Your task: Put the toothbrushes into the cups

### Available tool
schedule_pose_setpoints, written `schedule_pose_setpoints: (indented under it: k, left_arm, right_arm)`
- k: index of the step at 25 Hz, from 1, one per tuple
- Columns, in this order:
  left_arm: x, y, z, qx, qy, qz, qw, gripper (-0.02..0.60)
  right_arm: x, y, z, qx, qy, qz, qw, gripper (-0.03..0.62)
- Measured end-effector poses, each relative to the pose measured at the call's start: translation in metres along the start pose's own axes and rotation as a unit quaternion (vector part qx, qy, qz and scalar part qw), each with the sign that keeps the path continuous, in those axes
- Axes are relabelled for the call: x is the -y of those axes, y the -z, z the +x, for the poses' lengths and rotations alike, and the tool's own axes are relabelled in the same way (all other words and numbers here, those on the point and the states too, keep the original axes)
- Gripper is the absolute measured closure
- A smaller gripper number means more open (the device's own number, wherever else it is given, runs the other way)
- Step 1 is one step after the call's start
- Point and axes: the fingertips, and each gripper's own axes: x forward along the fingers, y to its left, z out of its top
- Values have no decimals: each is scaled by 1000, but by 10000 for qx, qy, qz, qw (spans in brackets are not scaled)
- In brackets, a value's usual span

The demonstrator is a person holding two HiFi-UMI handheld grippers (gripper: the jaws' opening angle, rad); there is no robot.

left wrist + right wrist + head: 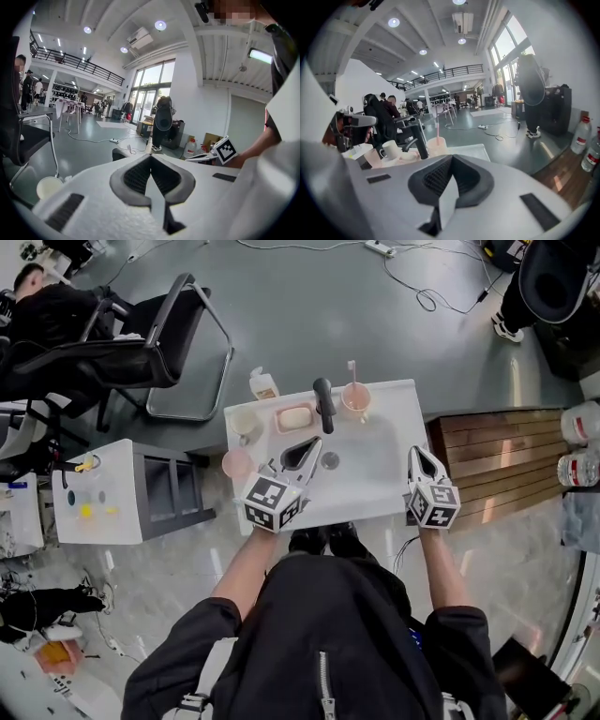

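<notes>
A pink cup [355,400] at the back of the white sink counter [398,399] holds a pink toothbrush [352,372]; the right gripper view shows the same cup [436,146] and toothbrush [438,127]. A white cup [244,421] and a second pink cup [236,463] stand at the counter's left; both look empty. My left gripper [316,442] hovers over the basin, jaws shut, holding nothing. My right gripper [415,453] is at the counter's right edge, shut and empty. The white cup [47,186] sits low left in the left gripper view.
A black faucet [323,404] rises between the cups, with a soap dish [295,416] and a bottle [263,383] beside it. A wooden bench [497,456] stands to the right, a white side table [98,493] and an office chair [159,334] to the left.
</notes>
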Motion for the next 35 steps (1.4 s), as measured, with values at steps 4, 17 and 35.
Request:
schedule_pose_setpoints:
  k: [4, 17, 35]
  left_arm:
    - [-4, 6, -3, -75, -50, -11, 10000, 580]
    - [-11, 18, -13, -196, -220, -75, 9995, 580]
    - [-24, 18, -37, -68, -550, -129, 9984, 580]
  right_arm:
    - [33, 49, 4, -715, 323, 184, 9968, 587]
    - [90, 148, 16, -2687, 716, 832, 9570, 468]
    - [93, 142, 27, -2838, 872, 486, 9537, 551]
